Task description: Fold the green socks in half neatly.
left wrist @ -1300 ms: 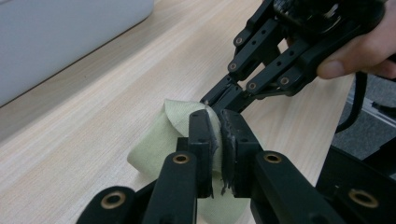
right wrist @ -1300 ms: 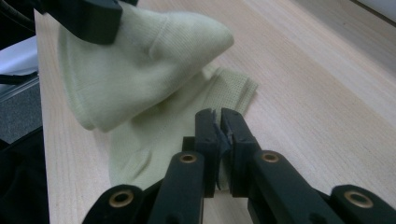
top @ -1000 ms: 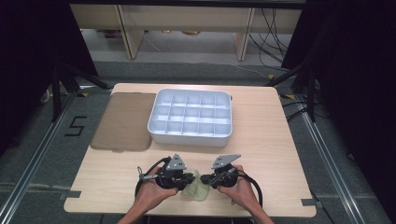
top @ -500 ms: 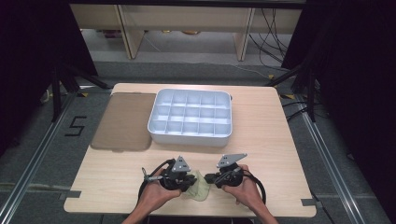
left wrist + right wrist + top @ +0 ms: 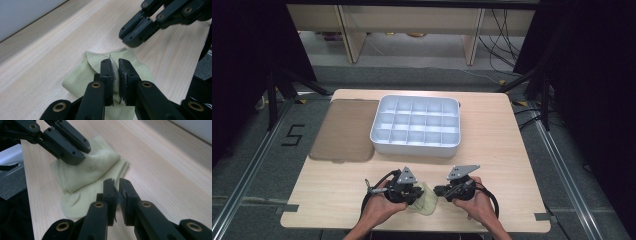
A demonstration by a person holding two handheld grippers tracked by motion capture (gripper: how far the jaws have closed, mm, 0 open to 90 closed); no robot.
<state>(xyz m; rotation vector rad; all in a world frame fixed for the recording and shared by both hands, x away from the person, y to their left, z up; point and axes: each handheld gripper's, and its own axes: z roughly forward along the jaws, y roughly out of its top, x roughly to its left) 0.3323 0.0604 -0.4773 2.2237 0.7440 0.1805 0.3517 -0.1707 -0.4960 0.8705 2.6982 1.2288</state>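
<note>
Pinching pale yellow cloth (image 5: 100, 75), left tongs (image 5: 114, 65); floor mark (image 5: 292, 135) reads "5".

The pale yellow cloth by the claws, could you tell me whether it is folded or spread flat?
Folded: the pale yellow cloth lies doubled in layers, its top flap humped over a lower layer.
</note>
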